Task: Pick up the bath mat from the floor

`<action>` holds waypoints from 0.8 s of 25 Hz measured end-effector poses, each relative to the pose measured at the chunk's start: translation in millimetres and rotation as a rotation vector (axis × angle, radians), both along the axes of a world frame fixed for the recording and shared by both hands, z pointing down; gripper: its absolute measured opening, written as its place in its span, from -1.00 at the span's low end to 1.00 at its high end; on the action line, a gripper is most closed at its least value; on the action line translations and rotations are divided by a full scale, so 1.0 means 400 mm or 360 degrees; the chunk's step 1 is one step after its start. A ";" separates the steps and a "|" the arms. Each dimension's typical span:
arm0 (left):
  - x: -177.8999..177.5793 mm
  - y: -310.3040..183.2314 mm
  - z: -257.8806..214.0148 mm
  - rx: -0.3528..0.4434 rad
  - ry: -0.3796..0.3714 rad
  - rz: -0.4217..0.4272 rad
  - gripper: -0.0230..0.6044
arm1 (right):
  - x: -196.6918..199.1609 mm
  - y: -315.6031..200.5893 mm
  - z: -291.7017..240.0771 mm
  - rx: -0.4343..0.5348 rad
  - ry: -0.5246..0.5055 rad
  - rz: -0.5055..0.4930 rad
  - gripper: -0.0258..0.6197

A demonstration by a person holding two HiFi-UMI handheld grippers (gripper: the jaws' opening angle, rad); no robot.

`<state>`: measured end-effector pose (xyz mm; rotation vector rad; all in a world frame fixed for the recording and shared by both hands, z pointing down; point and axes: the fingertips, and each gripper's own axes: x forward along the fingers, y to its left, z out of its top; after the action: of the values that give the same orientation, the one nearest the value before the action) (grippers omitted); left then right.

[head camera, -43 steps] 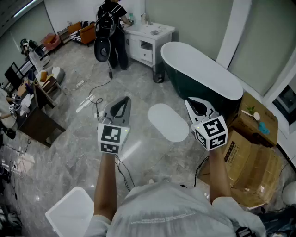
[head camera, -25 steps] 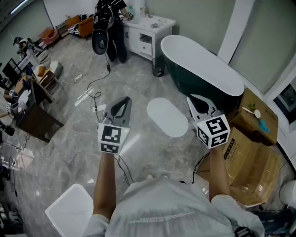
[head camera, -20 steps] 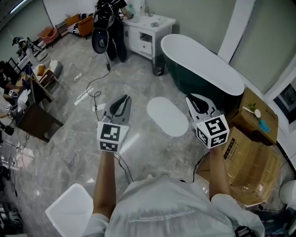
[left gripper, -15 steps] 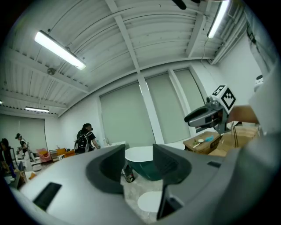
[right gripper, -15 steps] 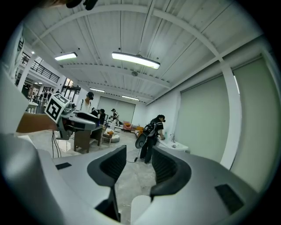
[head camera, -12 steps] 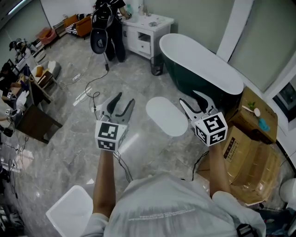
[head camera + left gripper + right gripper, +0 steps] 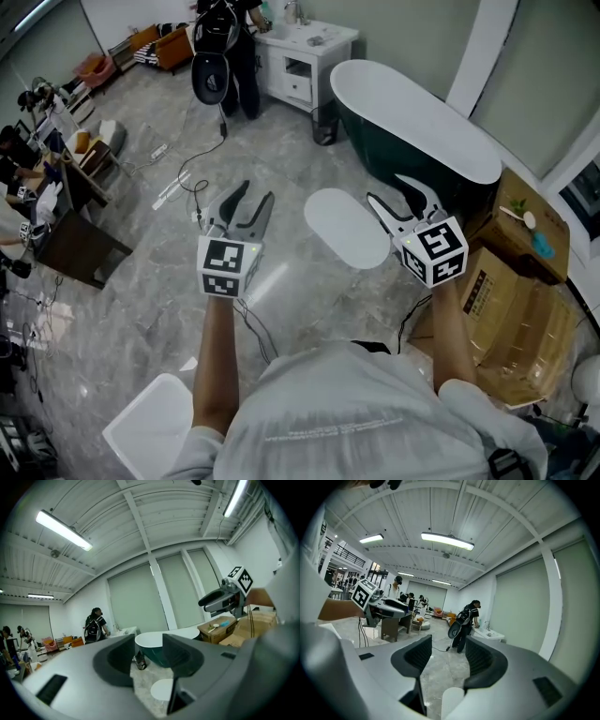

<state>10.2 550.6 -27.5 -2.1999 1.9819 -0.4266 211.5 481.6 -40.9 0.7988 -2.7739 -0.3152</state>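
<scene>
Beside bathtub (image 7: 412,117), bath mat (image 7: 342,228) on floor (image 7: 150,281), right edge partly hidden

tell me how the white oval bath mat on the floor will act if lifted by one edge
The bath mat lies thin and flat, so it will probably droop rather than stay stiff. It looks light for its spread. The floor is glossy stone, so a push may slide the mat instead of lifting its edge.

left tool (image 7: 149,656) jaws just opened, apart, empty; bath mat (image 7: 161,690) on floor (image 7: 142,680) beyond, bathtub (image 7: 150,641) behind.
</scene>
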 end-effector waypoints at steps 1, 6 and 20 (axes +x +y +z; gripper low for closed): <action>-0.006 0.002 0.007 -0.0004 0.0002 0.0002 -0.33 | -0.004 0.005 0.007 0.0000 0.0014 0.0002 -0.24; -0.045 -0.006 0.036 -0.0040 0.0038 0.0014 -0.33 | -0.025 -0.007 0.040 -0.0058 0.0020 0.0049 -0.24; -0.127 -0.263 0.144 -0.0177 0.0048 0.0002 -0.33 | -0.088 -0.294 0.140 -0.0182 -0.0004 0.0082 -0.24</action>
<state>-40.5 445.4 30.2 -2.2863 2.0183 -0.5185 176.4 364.0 15.1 0.8408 -2.7398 -0.1444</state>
